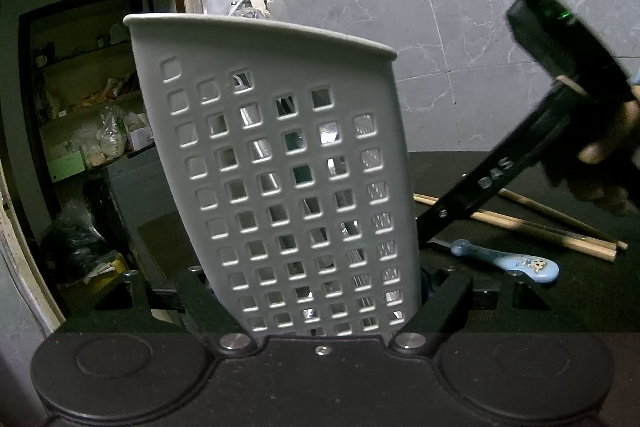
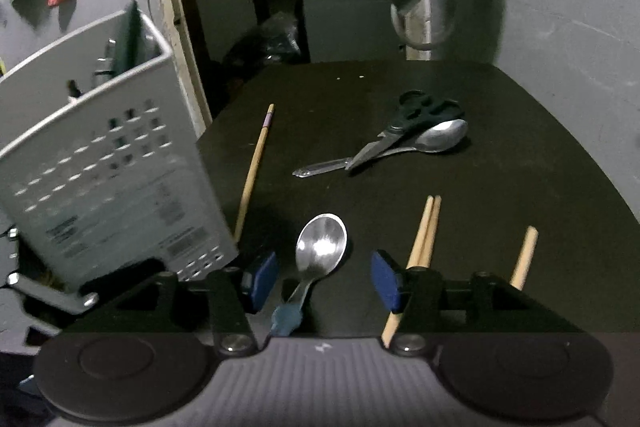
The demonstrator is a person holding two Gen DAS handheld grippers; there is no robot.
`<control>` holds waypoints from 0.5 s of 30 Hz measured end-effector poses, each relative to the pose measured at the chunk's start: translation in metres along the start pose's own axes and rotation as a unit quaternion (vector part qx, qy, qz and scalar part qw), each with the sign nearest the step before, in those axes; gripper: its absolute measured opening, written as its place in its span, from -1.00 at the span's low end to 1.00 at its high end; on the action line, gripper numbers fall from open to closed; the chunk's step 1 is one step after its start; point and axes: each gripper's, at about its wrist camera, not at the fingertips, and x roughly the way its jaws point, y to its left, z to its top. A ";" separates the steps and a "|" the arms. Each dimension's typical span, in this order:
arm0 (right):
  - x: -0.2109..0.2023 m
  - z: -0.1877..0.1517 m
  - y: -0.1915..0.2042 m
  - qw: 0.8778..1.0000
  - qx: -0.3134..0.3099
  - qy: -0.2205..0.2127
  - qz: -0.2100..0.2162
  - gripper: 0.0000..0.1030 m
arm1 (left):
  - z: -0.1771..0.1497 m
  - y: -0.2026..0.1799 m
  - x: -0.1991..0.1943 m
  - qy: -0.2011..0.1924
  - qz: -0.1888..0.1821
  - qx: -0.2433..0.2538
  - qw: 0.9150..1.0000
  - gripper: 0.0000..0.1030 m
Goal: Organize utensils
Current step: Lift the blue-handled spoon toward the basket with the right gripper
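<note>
Blue-handled spoon (image 2: 316, 259) lies between parted right jaws, seemingly untouched.

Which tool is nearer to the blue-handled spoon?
Right. The right tool is open with the spoon lying between its fingers; the left tool grips the grey holder, beside the spoon.

Grey utensil holder (image 1: 276, 179) showing square-hole grid; spoon (image 2: 320, 251) gleaming silver, handle sporting blue cartoon print; scissors (image 2: 408, 123) showing black handles; chopsticks (image 2: 426, 231) showing tan; table (image 2: 500, 187) lying black.

A home kitchen (marbled wall tiles (image 1: 460, 7), pantry shelves (image 1: 92, 115), black counter (image 2: 400, 87)).
</note>
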 end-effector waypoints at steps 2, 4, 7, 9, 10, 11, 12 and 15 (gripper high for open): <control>0.009 0.002 0.000 1.000 -0.006 0.007 0.003 0.13 | 0.000 0.000 0.000 0.000 0.000 0.000 1.000 0.57; 0.014 0.004 0.000 1.000 -0.013 0.011 0.001 0.13 | 0.000 0.000 0.000 0.000 0.000 0.000 1.000 0.57; 0.018 0.004 0.001 1.000 -0.020 0.010 0.000 0.13 | 0.000 -0.001 0.001 0.001 0.001 0.002 1.000 0.57; 0.019 0.004 0.001 1.000 -0.022 0.009 0.003 0.13 | 0.000 -0.001 0.001 0.001 0.002 0.002 1.000 0.58; 0.020 0.004 0.001 1.000 -0.024 0.010 0.004 0.11 | 0.001 -0.002 0.001 0.001 0.002 0.002 1.000 0.58; 0.021 0.005 0.001 1.000 -0.027 0.009 0.002 0.07 | 0.001 -0.002 0.002 0.001 0.002 0.003 1.000 0.58; 0.023 0.006 0.001 1.000 -0.030 0.009 0.000 0.06 | 0.001 -0.002 0.002 0.001 0.002 0.003 1.000 0.58; 0.026 0.007 0.001 0.999 -0.037 0.007 0.005 -0.07 | 0.002 -0.002 0.002 0.001 0.002 0.003 1.000 0.58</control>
